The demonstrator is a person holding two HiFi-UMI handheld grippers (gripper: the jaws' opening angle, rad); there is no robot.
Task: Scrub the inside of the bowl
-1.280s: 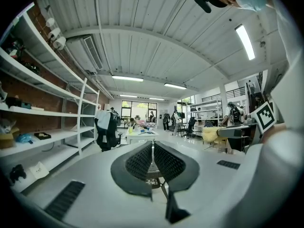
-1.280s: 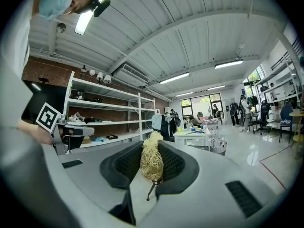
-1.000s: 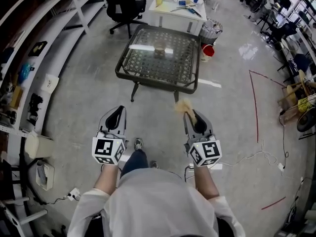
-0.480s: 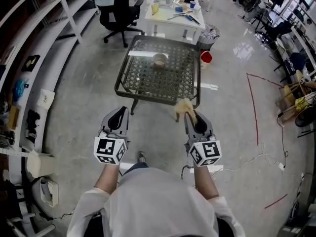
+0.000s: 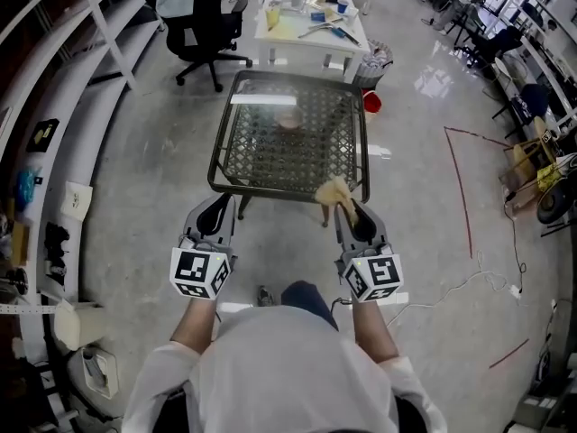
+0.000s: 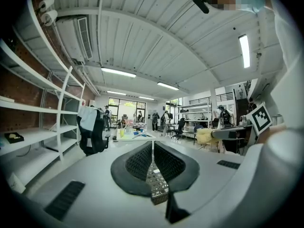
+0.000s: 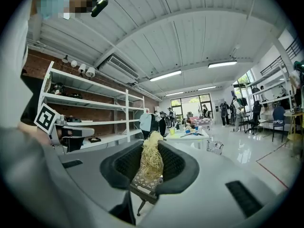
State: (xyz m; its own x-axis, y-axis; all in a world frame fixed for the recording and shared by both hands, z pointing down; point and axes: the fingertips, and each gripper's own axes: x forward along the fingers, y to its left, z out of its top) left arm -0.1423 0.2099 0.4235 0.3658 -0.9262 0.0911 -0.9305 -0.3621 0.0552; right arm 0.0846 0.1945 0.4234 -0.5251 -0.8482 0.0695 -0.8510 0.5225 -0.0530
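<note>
A small pale bowl [image 5: 289, 118], blurred, stands on a dark mesh-topped table [image 5: 261, 165] ahead of me. My left gripper [image 5: 218, 207] hangs short of the table's near edge, shut with nothing between its pads; in the left gripper view [image 6: 152, 147] the jaws meet. My right gripper [image 5: 345, 208] is level with it, shut on a yellow fibrous scrubber [image 5: 332, 191] that sticks out over the table's near right corner. In the right gripper view the scrubber [image 7: 151, 158] fills the gap between the jaws [image 7: 152, 172]. Both grippers are well short of the bowl.
A white work table [image 5: 302, 25] with cups and tools stands beyond the mesh table, with a black office chair [image 5: 200, 16] to its left. A wire bin [image 5: 380, 58] and a red object [image 5: 372, 103] sit at the far right corner. Shelving [image 5: 54, 79] runs along the left. Red tape lines [image 5: 460, 188] cross the floor.
The view has moved forward: the mesh table with the bowl is nearer to both grippers. The grippers keep the same pose, the right still holding the scrubber.
</note>
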